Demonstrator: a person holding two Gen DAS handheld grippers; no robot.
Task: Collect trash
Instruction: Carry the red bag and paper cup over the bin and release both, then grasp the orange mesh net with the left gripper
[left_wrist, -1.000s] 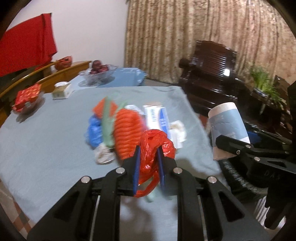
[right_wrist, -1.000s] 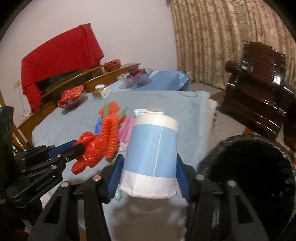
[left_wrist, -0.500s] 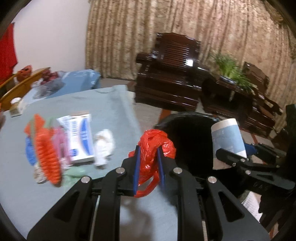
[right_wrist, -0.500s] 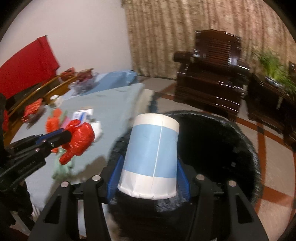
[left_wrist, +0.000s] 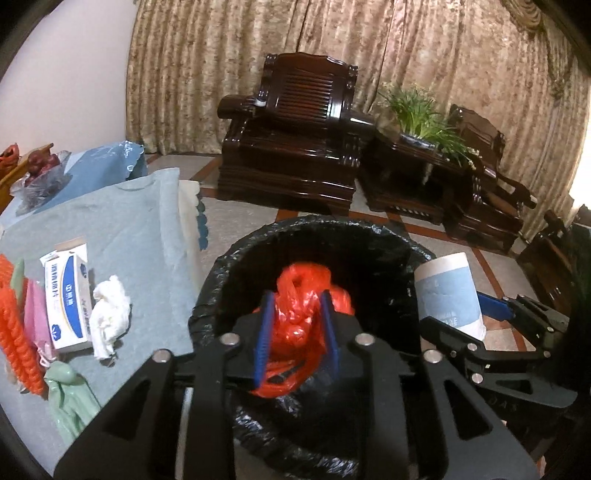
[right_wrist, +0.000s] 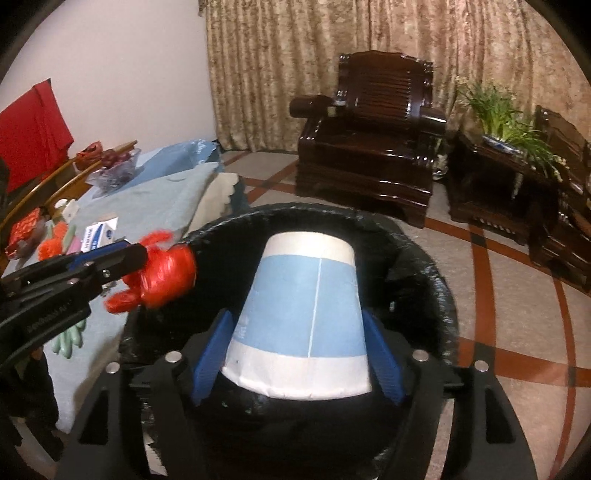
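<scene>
Over the mouth of the black-lined trash bin (left_wrist: 332, 225) (right_wrist: 439, 291), my left gripper (left_wrist: 295, 295) has its jaws opening. A crumpled red plastic bag (left_wrist: 303, 291) (right_wrist: 166, 273) still fills the gap and touches both blue pads. To its right, my right gripper (right_wrist: 295, 314) also has its jaws opening. The blue and white paper cup (right_wrist: 306, 306) (left_wrist: 448, 291) sits between its pads with dark gaps along its sides, above the bin's inside.
On the grey-blue tablecloth (left_wrist: 140, 221) to the left lie a white and blue box (left_wrist: 68, 295), a white tissue (left_wrist: 109, 314), an orange ribbed item (left_wrist: 14, 332) and a green glove (left_wrist: 70, 398). Dark wooden armchairs (right_wrist: 369, 147) and a plant stand behind.
Both grippers swung right, from over the table to over the bin. The jaws of both have widened; the bag and the cup are still between them.
</scene>
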